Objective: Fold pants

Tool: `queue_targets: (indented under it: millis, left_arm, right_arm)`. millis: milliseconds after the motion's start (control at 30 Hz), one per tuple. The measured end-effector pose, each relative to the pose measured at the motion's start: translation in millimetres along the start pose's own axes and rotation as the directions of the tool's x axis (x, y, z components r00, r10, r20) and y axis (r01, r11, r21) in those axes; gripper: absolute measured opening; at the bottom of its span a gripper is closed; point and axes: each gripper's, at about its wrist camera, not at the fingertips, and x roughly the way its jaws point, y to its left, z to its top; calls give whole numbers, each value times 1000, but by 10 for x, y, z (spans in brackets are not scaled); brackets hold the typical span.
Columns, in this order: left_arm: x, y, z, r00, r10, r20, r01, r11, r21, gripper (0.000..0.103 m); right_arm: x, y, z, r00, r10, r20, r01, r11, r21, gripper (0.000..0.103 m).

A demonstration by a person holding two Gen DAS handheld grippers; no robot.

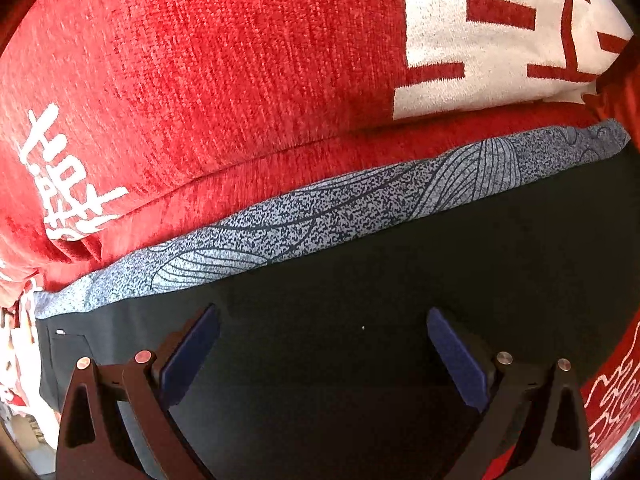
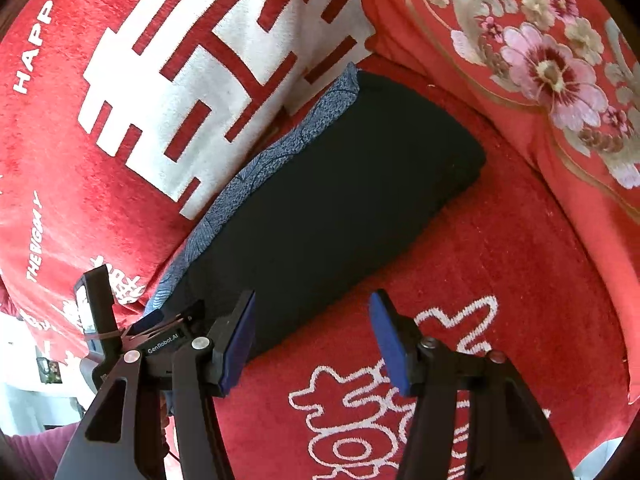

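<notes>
Seeing folded black pants [image 2: 332, 184] mid-frame on the red cover [image 2: 500, 280]; my left gripper [image 1: 323, 354] and right gripper [image 2: 313, 340] fingers spread, grasping nothing

Bright, warm daylight in both views, strong on the red cushion [image 1: 224, 60]. Overexposed white patch at the lower left edge of the right wrist view. Very dark pants [image 2: 340, 184], almost without detail, only a soft shadow along the right edge. Heavy fisheye bending toward the borders, with black corners. Slight softness at the rims; sharp weave in the centre. Fingers [image 1: 456, 356] dim, in shade.
</notes>
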Motion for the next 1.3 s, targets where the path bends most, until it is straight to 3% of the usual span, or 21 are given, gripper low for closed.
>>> queue_targets:
  millis: [200,400,533,633,800,967,1100,1200,1300]
  left_arm:
    - [-46,62,17,1000,3,0,-3,1000,-5,103]
    - [-190,-40,106,998,-34,50,34,999,-7,103]
    - [4,-109,163,999,-15,35,16,1000,-27,103]
    - [66,-99,236,998,-25,51,28,998,-60,103]
    - [22,-135,406,998,-9,58,11,999,-37,103]
    - [-244,-123,332,998,-11,66,12,1000,-25,103]
    - [-285,-48,88,998,-36,42,39,997,-63,103]
    - [-117,-58,-150,999,-47,-17,45,993,-108,103]
    - [-114,-28,-250,997,-68,26,71,986,-153,103]
  right_arm:
    - [-72,-24,58,1000,-15,12,15,1000,-6,61]
    - [-101,-84,149,999,-12,53,14,999,-43,61]
    - [93,-80,203,999,-3,33,6,996,-94,61]
    - [317,-140,274,999,-46,10,47,992,-116,60]
    - [284,-74,518,995,-80,56,88,985,-146,60]
    - [54,-156,531,997,40,70,-35,997,-67,61]
    - [21,-351,197,993,110,43,-111,994,12,61]
    - [95,-558,-32,987,140,74,-147,985,94,61]
    - [174,-740,-115,970,206,125,-227,958,178,61]
